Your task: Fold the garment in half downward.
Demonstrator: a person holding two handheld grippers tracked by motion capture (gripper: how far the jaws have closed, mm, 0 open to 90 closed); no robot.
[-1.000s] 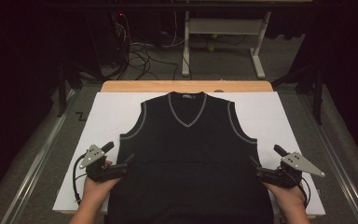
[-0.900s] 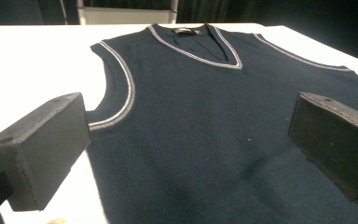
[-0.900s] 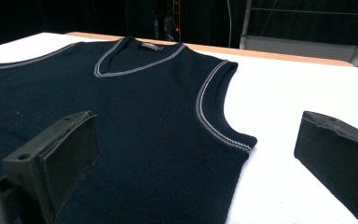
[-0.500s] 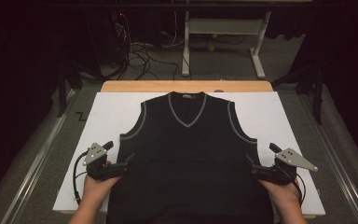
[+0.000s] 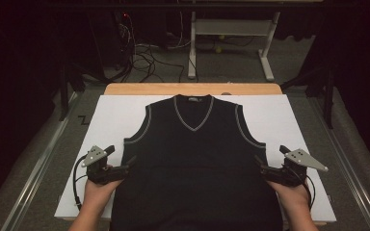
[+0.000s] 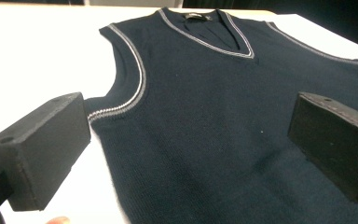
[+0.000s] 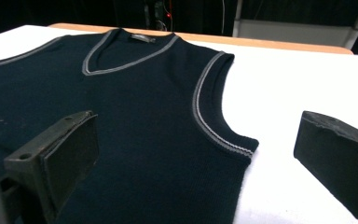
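High view: at the near edge, two forearms come in, and a gripper is held at each side seam of a dark sleeveless V-neck vest (image 5: 195, 159). The left gripper (image 5: 127, 164) is set at the vest's left edge, the right gripper (image 5: 261, 166) at its right edge, both just below the armholes. In the left gripper view the jaws are seen wide apart, with the side seam and the striped armhole trim (image 6: 137, 88) lying between them and nothing clamped. The right gripper view shows the same: jaws spread wide, the vest's right seam between them, nothing held.

The vest is spread flat, front up, on a white sheet (image 5: 111, 115) over a wooden table (image 5: 139, 89), hem at the near edge and collar (image 5: 192, 100) toward the far edge. It is judged to be a light, soft knit that will sag and stretch when lifted, with little risk of slipping or damage. Hold is best taken at both side seams together, where the fabric is doubled, so that both layers are pinched evenly.
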